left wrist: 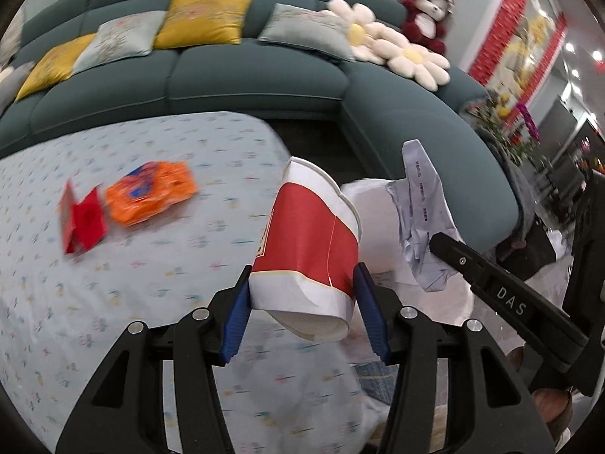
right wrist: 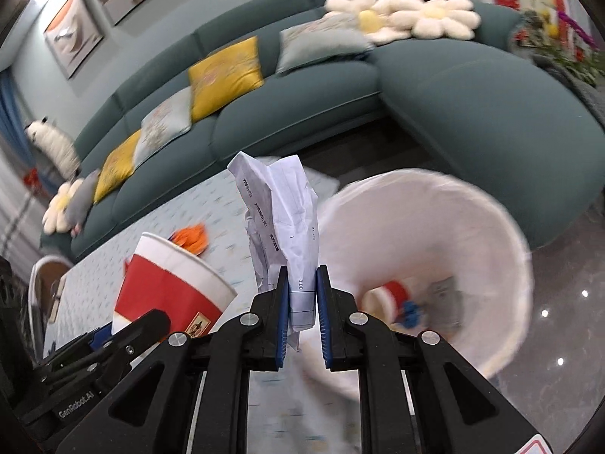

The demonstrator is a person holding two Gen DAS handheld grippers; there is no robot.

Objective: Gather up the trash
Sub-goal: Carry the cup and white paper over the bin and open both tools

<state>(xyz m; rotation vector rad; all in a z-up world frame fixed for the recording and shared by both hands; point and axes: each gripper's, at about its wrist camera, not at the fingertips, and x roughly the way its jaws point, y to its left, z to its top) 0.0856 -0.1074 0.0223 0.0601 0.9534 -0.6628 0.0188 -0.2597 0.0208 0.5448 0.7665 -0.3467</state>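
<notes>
Cup [left wrist: 310, 242] clamped between left gripper [left wrist: 302, 302] jaws; crumpled paper [right wrist: 283, 219] pinched in right gripper [right wrist: 302, 295] jaws, beside bin [right wrist: 472, 234].

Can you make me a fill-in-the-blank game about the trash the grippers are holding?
1. The left gripper squeezes a red and white paper ____.
2. The right gripper pinches a crumpled white ____.
3. The white bin already holds another red and white ____.
4. On the table, an orange wrapper lies beside a small ____ box.

Missing words: cup; paper; cup; red
</notes>
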